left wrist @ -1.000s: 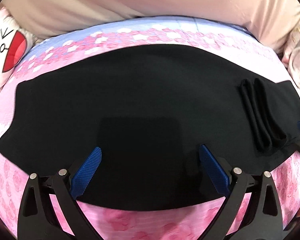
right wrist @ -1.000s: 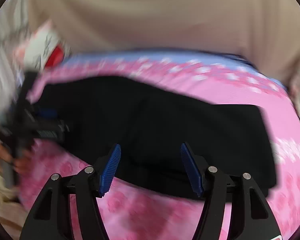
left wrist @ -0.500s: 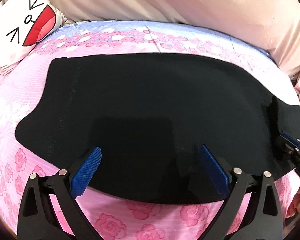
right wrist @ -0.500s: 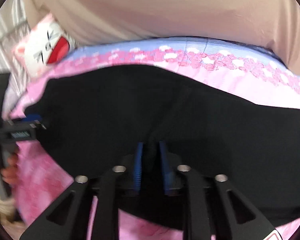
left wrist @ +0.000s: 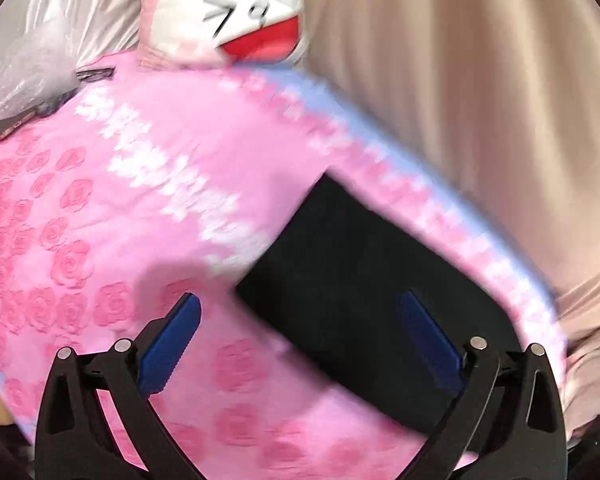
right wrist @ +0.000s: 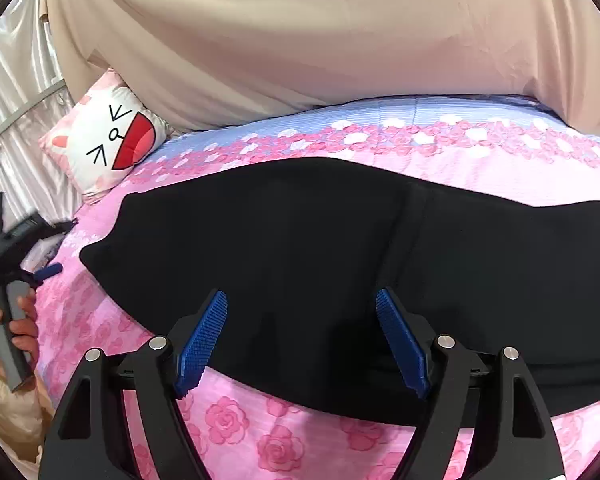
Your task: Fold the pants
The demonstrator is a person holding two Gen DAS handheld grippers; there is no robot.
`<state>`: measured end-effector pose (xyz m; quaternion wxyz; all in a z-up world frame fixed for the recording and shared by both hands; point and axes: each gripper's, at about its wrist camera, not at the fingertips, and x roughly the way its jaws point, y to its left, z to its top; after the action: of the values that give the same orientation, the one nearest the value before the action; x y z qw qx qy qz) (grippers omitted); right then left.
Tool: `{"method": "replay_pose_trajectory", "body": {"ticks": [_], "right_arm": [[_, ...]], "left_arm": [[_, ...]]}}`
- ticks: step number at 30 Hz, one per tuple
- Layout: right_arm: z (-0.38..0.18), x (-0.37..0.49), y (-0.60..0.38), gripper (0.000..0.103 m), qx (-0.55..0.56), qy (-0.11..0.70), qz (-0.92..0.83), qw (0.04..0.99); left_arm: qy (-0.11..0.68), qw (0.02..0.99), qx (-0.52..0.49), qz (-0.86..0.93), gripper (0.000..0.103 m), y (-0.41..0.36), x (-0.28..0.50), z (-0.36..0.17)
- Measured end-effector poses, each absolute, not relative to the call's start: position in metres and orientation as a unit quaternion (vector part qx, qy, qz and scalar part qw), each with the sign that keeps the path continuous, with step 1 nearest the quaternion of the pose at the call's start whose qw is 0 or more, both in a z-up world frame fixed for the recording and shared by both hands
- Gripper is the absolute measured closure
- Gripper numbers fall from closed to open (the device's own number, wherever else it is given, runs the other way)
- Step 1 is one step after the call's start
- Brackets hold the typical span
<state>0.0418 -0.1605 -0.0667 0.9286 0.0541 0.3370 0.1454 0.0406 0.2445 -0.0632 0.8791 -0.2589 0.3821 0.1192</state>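
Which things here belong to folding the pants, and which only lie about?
Belong to the job:
black fabric pants
left gripper
right gripper

Lying about:
white cat-face pillow
clear plastic bag
pink rose-print bedsheet, only the surface underneath

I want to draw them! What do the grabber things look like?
Each gripper, left and right, has two black plastic arms with triangle cut-outs and round silver bolts. The fingertips are bright blue ridged pads. A bare hand holds the left one's grey handle.
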Motion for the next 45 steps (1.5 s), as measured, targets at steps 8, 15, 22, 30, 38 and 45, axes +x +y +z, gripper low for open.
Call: {"method": "replay_pose_trajectory", "body": {"ticks": [8, 15, 22, 30, 38, 45], "right_arm": [[-0.068, 0.041, -0.163, 0.025, 0.074, 0.337, 0.142, 0.928], [-0.065, 0.025, -0.202, 0.025, 0.110, 0.316, 0.109, 0.936], [-0.058, 0.015, -0.261, 0.024, 0.180, 0.288, 0.068, 0.938], [-0.058, 0.000, -0.312, 0.023, 0.226, 0.286, 0.040, 0.930], [-0.042, 0.042, -0.271, 0.023, 0.231, 0.302, 0.153, 0.912], [-0.039, 0.098, -0.180, 0.021, 0.139, 0.373, 0.217, 0.891]], "left_arm": [[0.395, 0.860, -0.304, 0.111, 0.014, 0.249, 0.080, -0.097], [0.380, 0.896, -0.225, 0.040, 0.079, 0.198, 0.108, -0.044], [0.330, 0.931, -0.084, -0.132, 0.067, 0.022, 0.100, 0.024], [0.467, 0.865, -0.074, -0.166, 0.026, -0.055, 0.107, -0.047], [0.339, 0.936, -0.045, -0.079, 0.005, 0.010, 0.068, 0.025], [0.378, 0.925, -0.002, 0.034, 0.005, 0.068, 0.072, -0.001]]}}
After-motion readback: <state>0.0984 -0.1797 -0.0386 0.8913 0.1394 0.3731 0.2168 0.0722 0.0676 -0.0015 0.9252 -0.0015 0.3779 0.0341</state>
